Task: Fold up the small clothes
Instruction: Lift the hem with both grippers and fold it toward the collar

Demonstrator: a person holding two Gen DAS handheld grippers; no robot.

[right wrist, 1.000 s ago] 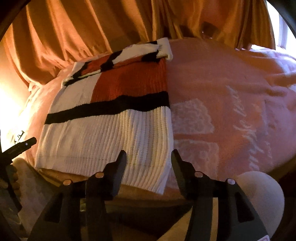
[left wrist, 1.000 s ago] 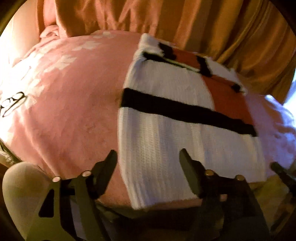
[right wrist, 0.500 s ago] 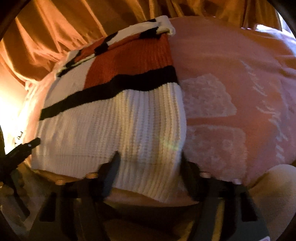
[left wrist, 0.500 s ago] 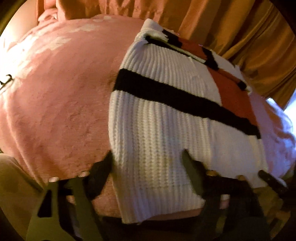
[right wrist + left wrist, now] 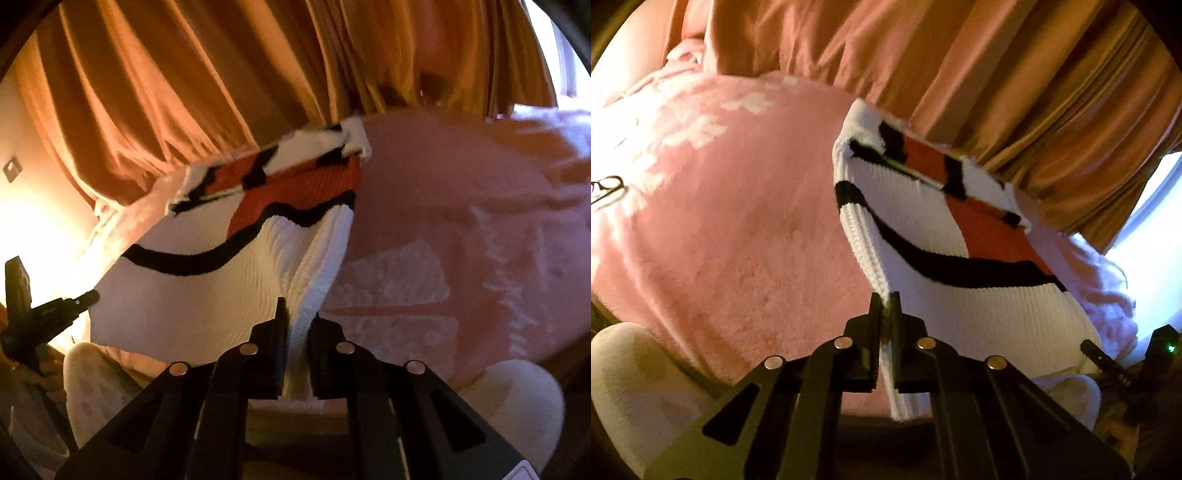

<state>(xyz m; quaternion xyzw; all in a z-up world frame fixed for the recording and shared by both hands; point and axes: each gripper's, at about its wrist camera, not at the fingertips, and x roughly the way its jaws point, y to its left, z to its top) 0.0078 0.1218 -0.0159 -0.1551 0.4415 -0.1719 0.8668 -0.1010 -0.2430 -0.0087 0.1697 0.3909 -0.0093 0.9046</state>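
A white knit sweater (image 5: 960,295) with black stripes and a red-orange block lies on a pink fleece blanket (image 5: 738,229). My left gripper (image 5: 885,301) is shut on the sweater's near left hem corner and lifts it off the blanket. My right gripper (image 5: 297,314) is shut on the sweater (image 5: 207,295) at its near right hem corner, also raised. The near white hem hangs between the two grippers. The far end with its folded-in part still rests on the blanket (image 5: 461,229). The left gripper also shows in the right wrist view (image 5: 44,310).
Orange curtains (image 5: 960,74) hang behind the bed. Eyeglasses (image 5: 605,188) lie on the blanket at the far left. A bright window (image 5: 1152,221) is at the right. The person's knees in light trousers (image 5: 517,398) show below the bed edge.
Both grippers went from open around the sweater's near hem corners to shut on them. The near hem has risen off the blanket and the sweater now sags between them.
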